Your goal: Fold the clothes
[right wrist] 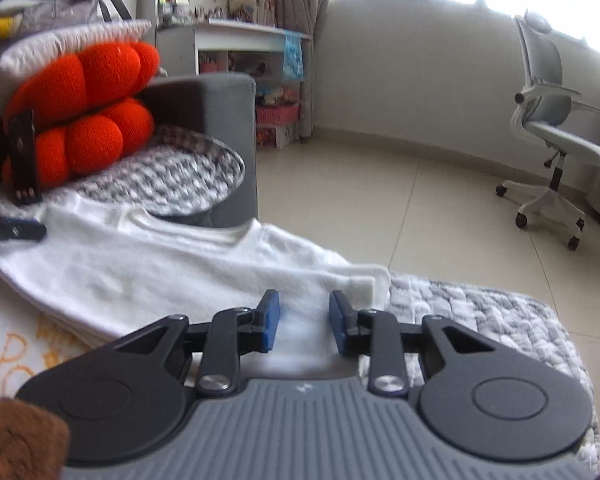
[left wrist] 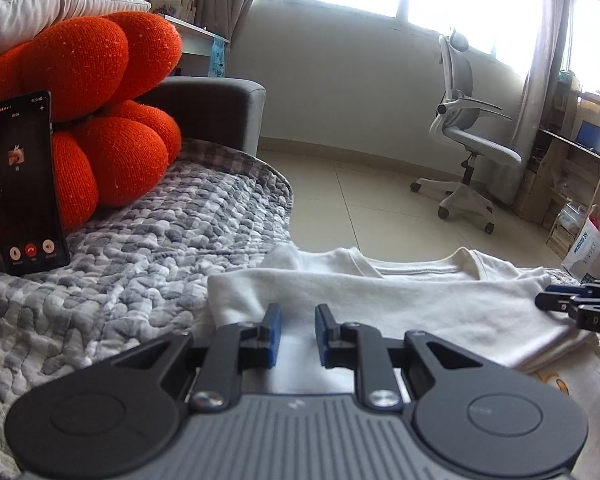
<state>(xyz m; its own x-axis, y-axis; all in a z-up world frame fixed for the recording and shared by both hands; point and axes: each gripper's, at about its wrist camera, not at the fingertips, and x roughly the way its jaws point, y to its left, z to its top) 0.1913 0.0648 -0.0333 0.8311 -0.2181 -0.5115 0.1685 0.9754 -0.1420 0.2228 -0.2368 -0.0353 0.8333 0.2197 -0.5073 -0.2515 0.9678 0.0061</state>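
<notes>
The left gripper has its jaws parted narrowly, gripping nothing; white cloth shows through the gap. Beneath and ahead of them lies the white T-shirt, partly folded, its collar at the far side and a doubled layer of edges stacked to the right of the jaws. Left of the jaws the shirt's edge ends on the grey quilted blanket, which runs open toward a phone leaning on an orange cushion. The other gripper's tips enter from the right, over the shirt.

The right gripper likewise stands open by a moderate gap with nothing between its blue pads, just over the T-shirt near its sleeve edge. Right of these jaws the sleeve stops and bare blanket stretches out. Left of them the folded stack shows its layered edge, with orange print on the cloth below. Beyond the far hem, tiled floor lies open up to an office chair.
</notes>
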